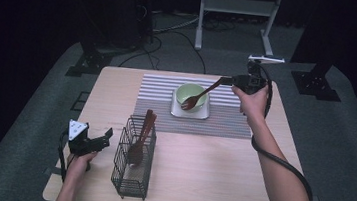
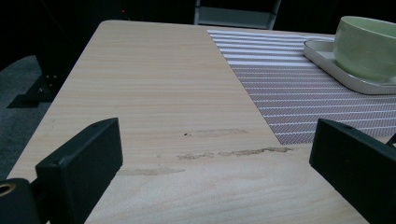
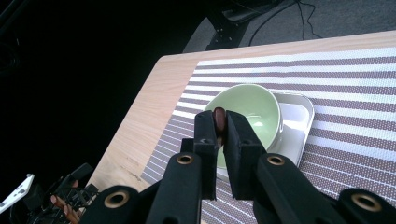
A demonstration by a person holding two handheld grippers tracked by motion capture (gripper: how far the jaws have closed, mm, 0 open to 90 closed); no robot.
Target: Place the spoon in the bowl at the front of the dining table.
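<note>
A brown wooden fork (image 1: 202, 95) slants from my right gripper (image 1: 229, 80) down toward a pale green bowl (image 1: 187, 92), its head over the bowl's near side. The bowl stands on a small white tray (image 1: 190, 114) on the striped placemat (image 1: 164, 116). In the right gripper view the jaws of my right gripper (image 3: 220, 126) are shut on the fork's handle end (image 3: 219, 115), above the bowl (image 3: 254, 108). My left gripper (image 1: 107, 136) rests at the table's front left, open, with nothing between its jaws (image 2: 215, 158).
A black wire basket (image 1: 131, 168) stands beside the left gripper and holds wooden utensils (image 1: 144, 127). The bowl (image 2: 366, 46) and tray (image 2: 327, 58) sit at the far right of the left gripper view. Stands and cables lie on the floor behind the table.
</note>
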